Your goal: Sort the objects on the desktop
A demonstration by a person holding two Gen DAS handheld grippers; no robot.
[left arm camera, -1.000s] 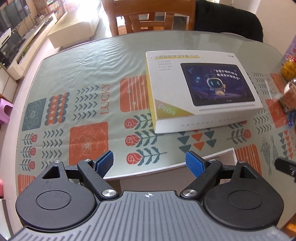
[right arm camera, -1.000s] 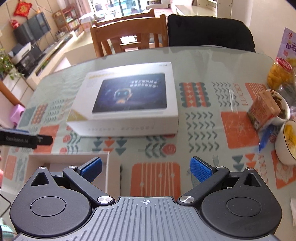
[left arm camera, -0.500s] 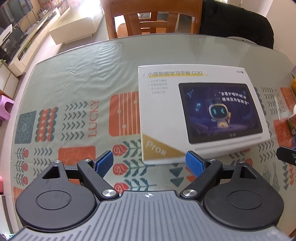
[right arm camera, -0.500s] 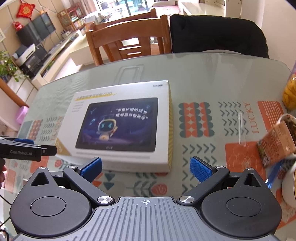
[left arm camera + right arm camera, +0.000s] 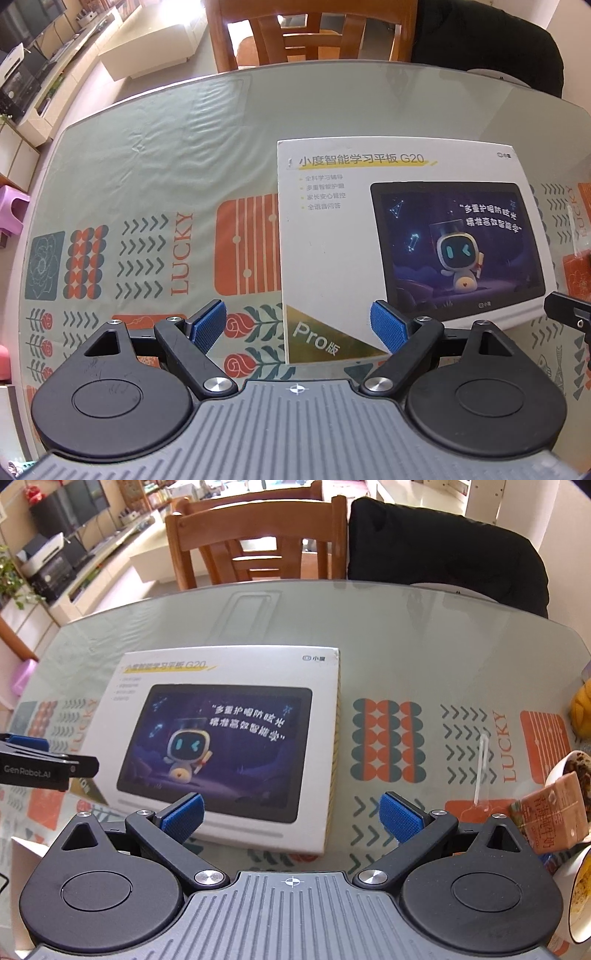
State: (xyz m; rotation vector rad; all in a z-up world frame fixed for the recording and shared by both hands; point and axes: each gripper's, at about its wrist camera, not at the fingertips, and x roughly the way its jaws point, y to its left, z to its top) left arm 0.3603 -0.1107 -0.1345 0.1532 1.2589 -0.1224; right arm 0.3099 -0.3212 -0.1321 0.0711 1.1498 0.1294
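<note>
A flat white tablet box (image 5: 406,236) with a robot picture lies on the patterned glass table (image 5: 147,155); it also shows in the right wrist view (image 5: 229,738). My left gripper (image 5: 297,325) is open and empty, its jaws straddling the box's near left corner. My right gripper (image 5: 291,816) is open and empty, its jaws straddling the box's near right corner. The left gripper's tip (image 5: 48,764) shows at the left edge of the right wrist view. The right gripper's tip (image 5: 569,314) shows at the right edge of the left wrist view.
An orange-brown carton (image 5: 554,816) leans on a bowl (image 5: 569,768) at the right, with another bowl (image 5: 576,897) nearer and a yellow jar (image 5: 581,712) beyond. A white open box edge (image 5: 22,853) sits at the near left. Wooden chairs (image 5: 258,542) stand behind the table.
Both grippers have moved forward over the table toward the tablet box, which now sits between their jaws' near corners. The open white box has dropped below the views.
</note>
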